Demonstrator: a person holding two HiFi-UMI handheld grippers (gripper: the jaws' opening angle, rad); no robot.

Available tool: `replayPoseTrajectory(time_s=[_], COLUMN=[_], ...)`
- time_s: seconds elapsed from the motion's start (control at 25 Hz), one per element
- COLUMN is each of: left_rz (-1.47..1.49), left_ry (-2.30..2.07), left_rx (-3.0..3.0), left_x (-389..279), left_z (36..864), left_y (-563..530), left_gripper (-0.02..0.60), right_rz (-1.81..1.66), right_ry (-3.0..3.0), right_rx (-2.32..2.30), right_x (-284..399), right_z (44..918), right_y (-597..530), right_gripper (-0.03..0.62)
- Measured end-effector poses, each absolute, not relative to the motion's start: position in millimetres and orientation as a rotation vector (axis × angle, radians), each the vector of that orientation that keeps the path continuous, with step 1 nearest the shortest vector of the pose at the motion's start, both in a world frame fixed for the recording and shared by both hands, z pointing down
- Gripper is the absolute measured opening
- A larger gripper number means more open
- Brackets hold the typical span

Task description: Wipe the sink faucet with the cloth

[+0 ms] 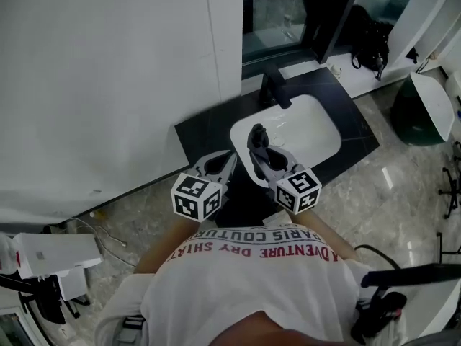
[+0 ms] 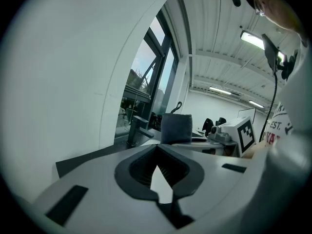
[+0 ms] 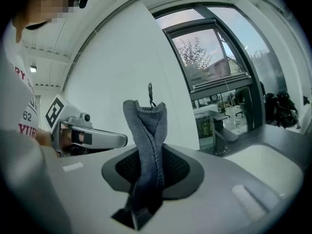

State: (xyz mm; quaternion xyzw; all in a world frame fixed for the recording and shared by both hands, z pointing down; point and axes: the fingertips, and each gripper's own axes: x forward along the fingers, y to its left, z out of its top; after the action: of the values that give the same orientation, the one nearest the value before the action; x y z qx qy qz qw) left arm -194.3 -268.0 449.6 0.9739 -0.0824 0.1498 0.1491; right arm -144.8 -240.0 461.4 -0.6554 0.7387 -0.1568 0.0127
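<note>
While the person stands at the near side of the sink [image 1: 310,132], the head view shows its white bowl set in a dark counter [image 1: 205,128], with the dark faucet [image 1: 274,89] rising at the sink's far rim. The right gripper [image 1: 258,141] shows against the sink's near left rim, and a dark cloth [image 1: 256,135] stands up from its tips, well short of the faucet. The left gripper [image 1: 216,166] is just left of it, off the sink's near left corner and above the counter's edge. Nothing but bare white shows in the bowl.

From the left gripper view, the left gripper [image 2: 157,148] has its jaws drawn together at the tips with nothing between them. Beyond them stands the cloth [image 2: 176,128] as a squat grey roll, with the faucet [image 2: 136,130] to its left and the right gripper's marker cube [image 2: 246,134] to its right.

Only the right gripper view shows the hold itself: the right gripper [image 3: 149,152] is clamped on the cloth [image 3: 146,135], which runs down between the pads and rises upright above them, a small loop [image 3: 150,92] at its top. The faucet [image 3: 222,133] and sink [image 3: 263,162] lie to the right, apart from the cloth, before a window [image 3: 214,57]. The left gripper [image 3: 90,136] lies to the left.
</note>
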Motion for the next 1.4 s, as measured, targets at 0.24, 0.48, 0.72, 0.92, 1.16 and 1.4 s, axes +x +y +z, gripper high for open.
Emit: replayPoseTrajectory(time_s=[0.24, 0.48, 0.72, 0.92, 1.16, 1.4], left_rz=[0.487, 0.5, 0.56, 0.56, 0.56, 0.549], left_ry=[-0.275, -0.249, -0.181, -0.118, -0.071, -0.063], left_rx=[2.807, 2.797, 2.755, 2.731, 2.712, 2.691], left_x=[-157.1, -142.9, -163.1, -163.4, -154.5, -153.0], left_z=[457.7, 460.5, 487.3, 502.5, 511.8, 520.2], left_y=[-293.2, -327.2, -372.9, -394.2, -406.0, -417.3], left_gripper=[0.0, 0.002, 0.001, 0.002, 0.001, 0.002], right_rz=[-0.543, -0.586, -0.578, -0.676, -0.954, -1.097], right_ry=[2.273, 2.249, 2.137, 2.005, 1.854, 1.797], right_rx=[-2.072, -2.18, -2.376, -2.55, -2.684, -2.759], right_x=[-88.4, -51.7, -23.0, 1.9, 33.7, 50.7], right_z=[488.1, 507.5, 530.9, 563.8, 617.7, 645.0], right_y=[-276.6, -320.3, -386.9, -413.4, -424.1, -429.3], right_gripper=[0.078, 0.079, 0.078, 0.078, 0.078, 0.078])
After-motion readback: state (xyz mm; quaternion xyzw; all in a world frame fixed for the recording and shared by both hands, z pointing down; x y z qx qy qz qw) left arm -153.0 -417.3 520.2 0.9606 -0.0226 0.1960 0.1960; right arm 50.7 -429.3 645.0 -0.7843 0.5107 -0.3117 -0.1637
